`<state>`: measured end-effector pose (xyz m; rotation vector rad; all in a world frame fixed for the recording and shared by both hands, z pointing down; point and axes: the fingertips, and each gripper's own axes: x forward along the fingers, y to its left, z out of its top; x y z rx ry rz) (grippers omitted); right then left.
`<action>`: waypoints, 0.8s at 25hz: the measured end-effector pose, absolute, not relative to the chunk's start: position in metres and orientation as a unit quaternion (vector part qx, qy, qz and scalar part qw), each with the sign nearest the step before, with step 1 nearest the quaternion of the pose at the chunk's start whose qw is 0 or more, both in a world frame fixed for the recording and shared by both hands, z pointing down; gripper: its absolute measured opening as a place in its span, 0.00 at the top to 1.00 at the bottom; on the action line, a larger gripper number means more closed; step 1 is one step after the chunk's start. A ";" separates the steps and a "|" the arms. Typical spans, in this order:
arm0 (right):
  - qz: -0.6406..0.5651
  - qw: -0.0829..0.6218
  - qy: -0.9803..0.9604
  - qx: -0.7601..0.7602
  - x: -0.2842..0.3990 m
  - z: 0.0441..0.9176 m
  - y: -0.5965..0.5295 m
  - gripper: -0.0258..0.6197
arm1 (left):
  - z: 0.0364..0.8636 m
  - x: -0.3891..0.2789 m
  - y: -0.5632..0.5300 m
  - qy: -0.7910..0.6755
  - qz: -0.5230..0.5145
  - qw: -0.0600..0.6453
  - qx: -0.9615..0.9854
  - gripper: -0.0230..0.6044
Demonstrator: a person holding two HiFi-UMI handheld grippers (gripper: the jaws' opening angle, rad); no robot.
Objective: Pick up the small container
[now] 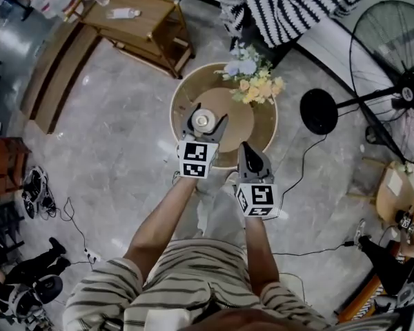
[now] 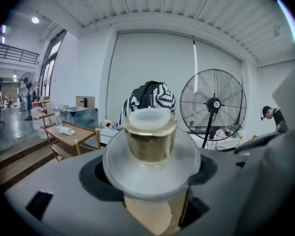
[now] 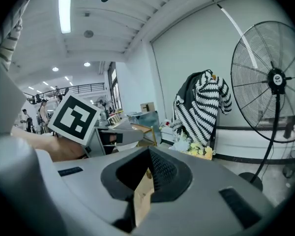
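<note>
Head view: your left gripper (image 1: 206,114) has its jaws spread wide around the small container (image 1: 203,121) and clamped on its two sides. The container, with a pale round top, is over the round table (image 1: 252,131), on the side nearest you. A bunch of flowers (image 1: 252,81) stands at the table's far edge. Your right gripper (image 1: 245,147) is just beside the left one, at the table's near rim, jaws pressed together with nothing in them.

Left gripper view: the small container (image 2: 151,137) fills the centre between the jaws. You see a gold band with a white cap above a wide frosted shoulder. A pedestal fan (image 2: 214,103) and a striped garment (image 2: 150,96) stand behind it.

Right gripper view: the jaws meet with only a thin slit between them, and they hold nothing. The left gripper's marker cube (image 3: 74,117) shows at the left.
</note>
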<state>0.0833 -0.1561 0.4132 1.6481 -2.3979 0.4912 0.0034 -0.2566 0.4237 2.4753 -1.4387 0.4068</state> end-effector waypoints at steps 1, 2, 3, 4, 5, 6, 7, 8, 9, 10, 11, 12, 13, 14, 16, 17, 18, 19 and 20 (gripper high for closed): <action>0.164 0.094 -0.810 0.555 0.083 0.406 -0.155 0.95 | 0.414 0.002 -0.252 -0.493 0.137 0.126 0.850 0.44; 0.163 0.094 -0.811 0.555 0.082 0.398 -0.153 0.95 | 0.405 0.001 -0.247 -0.494 0.133 0.127 0.850 0.44; 0.160 0.092 -0.812 0.554 0.082 0.390 -0.152 0.95 | 0.396 0.000 -0.242 -0.495 0.129 0.127 0.850 0.44; 0.157 0.091 -0.814 0.552 0.081 0.382 -0.151 0.95 | 0.387 -0.001 -0.239 -0.496 0.124 0.128 0.850 0.44; 0.153 0.089 -0.816 0.550 0.079 0.375 -0.150 0.95 | 0.378 -0.002 -0.236 -0.496 0.119 0.127 0.851 0.44; 0.149 0.087 -0.818 0.548 0.078 0.367 -0.150 0.95 | 0.369 -0.003 -0.234 -0.496 0.115 0.126 0.851 0.44; 0.146 0.084 -0.820 0.547 0.077 0.361 -0.150 0.95 | 0.360 -0.004 -0.232 -0.496 0.111 0.123 0.852 0.44; 0.143 0.081 -0.822 0.546 0.076 0.354 -0.149 0.95 | 0.352 -0.004 -0.230 -0.496 0.109 0.120 0.853 0.44; 0.141 0.079 -0.822 0.546 0.075 0.348 -0.148 0.95 | 0.343 -0.005 -0.227 -0.495 0.106 0.118 0.854 0.44; 0.138 0.077 -0.822 0.547 0.075 0.343 -0.147 0.95 | 0.336 -0.006 -0.223 -0.495 0.103 0.116 0.855 0.44; 0.135 0.076 -0.822 0.548 0.075 0.339 -0.146 0.95 | 0.328 -0.006 -0.219 -0.495 0.100 0.115 0.856 0.44; 0.132 0.077 -0.821 0.550 0.075 0.334 -0.145 0.95 | 0.322 -0.007 -0.216 -0.494 0.097 0.114 0.857 0.44; 0.129 0.078 -0.820 0.552 0.075 0.331 -0.143 0.95 | 0.316 -0.007 -0.212 -0.492 0.096 0.113 0.858 0.44; 0.127 0.078 -0.819 0.554 0.076 0.328 -0.142 0.95 | 0.311 -0.006 -0.209 -0.490 0.095 0.111 0.860 0.44; 0.123 0.076 -0.818 0.557 0.078 0.321 -0.141 0.95 | 0.302 -0.006 -0.205 -0.484 0.095 0.102 0.864 0.44; 0.121 0.073 -0.818 0.557 0.079 0.316 -0.141 0.95 | 0.297 -0.006 -0.203 -0.482 0.096 0.095 0.866 0.44; 0.119 0.069 -0.818 0.558 0.080 0.311 -0.142 0.95 | 0.293 -0.007 -0.201 -0.480 0.097 0.087 0.868 0.44; 0.116 0.065 -0.819 0.558 0.081 0.305 -0.143 0.95 | 0.289 -0.007 -0.200 -0.479 0.097 0.081 0.869 0.44; 0.113 0.061 -0.820 0.558 0.082 0.300 -0.144 0.95 | 0.284 -0.008 -0.199 -0.478 0.096 0.076 0.870 0.44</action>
